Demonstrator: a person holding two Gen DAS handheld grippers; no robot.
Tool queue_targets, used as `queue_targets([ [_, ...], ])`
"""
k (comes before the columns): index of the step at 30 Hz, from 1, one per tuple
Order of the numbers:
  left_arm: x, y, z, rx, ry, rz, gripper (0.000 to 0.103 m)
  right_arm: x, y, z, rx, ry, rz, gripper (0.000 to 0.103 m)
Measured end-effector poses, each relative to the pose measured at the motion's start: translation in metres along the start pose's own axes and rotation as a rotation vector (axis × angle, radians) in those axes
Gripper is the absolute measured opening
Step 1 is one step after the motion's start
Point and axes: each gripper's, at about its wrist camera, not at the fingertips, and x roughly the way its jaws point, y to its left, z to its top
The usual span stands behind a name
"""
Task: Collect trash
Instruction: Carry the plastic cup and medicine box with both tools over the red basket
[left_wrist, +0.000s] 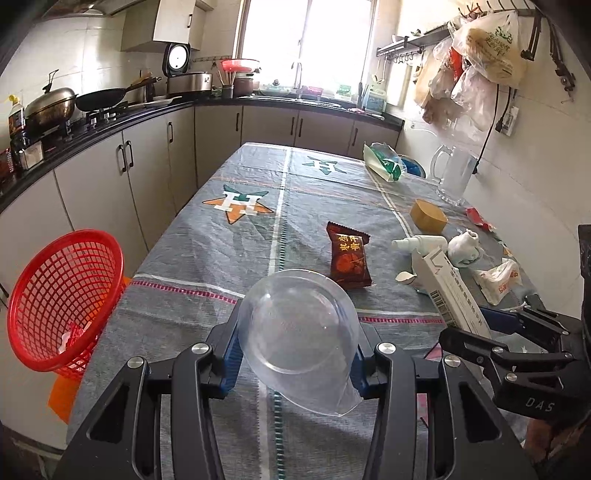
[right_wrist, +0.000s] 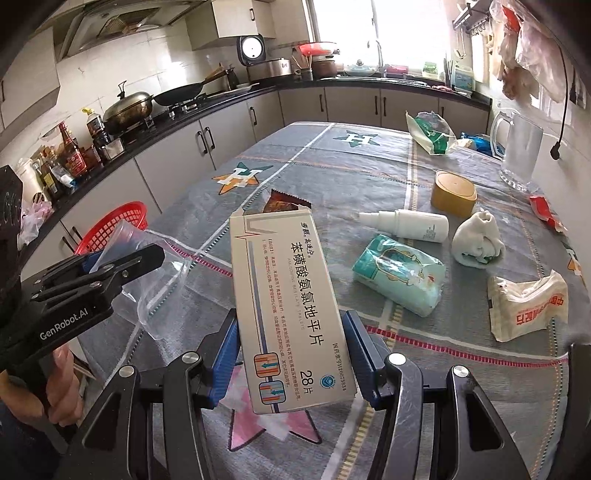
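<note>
- Our left gripper (left_wrist: 297, 363) has its fingers clamped on a clear plastic cup (left_wrist: 297, 332), which is held up over the near end of the worktop (left_wrist: 177, 258).
- Our right gripper (right_wrist: 291, 354) has its fingers clamped on a white medicine box (right_wrist: 284, 295), top flap open.
- The red basket (left_wrist: 62, 299) stands tilted off the worktop's left edge; a pale scrap lies inside.
- Both grippers point down across the worktop; a hand (right_wrist: 62, 384) grips the left handle.
- A brown snack wrapper (left_wrist: 349, 258) lies flat ahead.
</note>
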Motion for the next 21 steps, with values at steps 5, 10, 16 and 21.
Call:
queue_targets([
  [5,-0.002,0.005,-0.001,-0.008,-0.005,0.004,0.046,0.001,0.004,0.000,-0.008,0.005,0.004,0.060],
  [10,-0.005,0.012,0.000,-0.019,-0.012,0.014,0.046,0.002,0.008,0.000,-0.015,0.010,0.010,0.060],
  [16,-0.012,0.030,0.002,-0.056,-0.032,0.036,0.046,0.004,0.017,0.002,-0.028,0.015,0.012,0.060],
  [21,-0.019,0.044,0.005,-0.078,-0.046,0.052,0.046,0.006,0.030,0.006,-0.060,0.020,0.017,0.060],
])
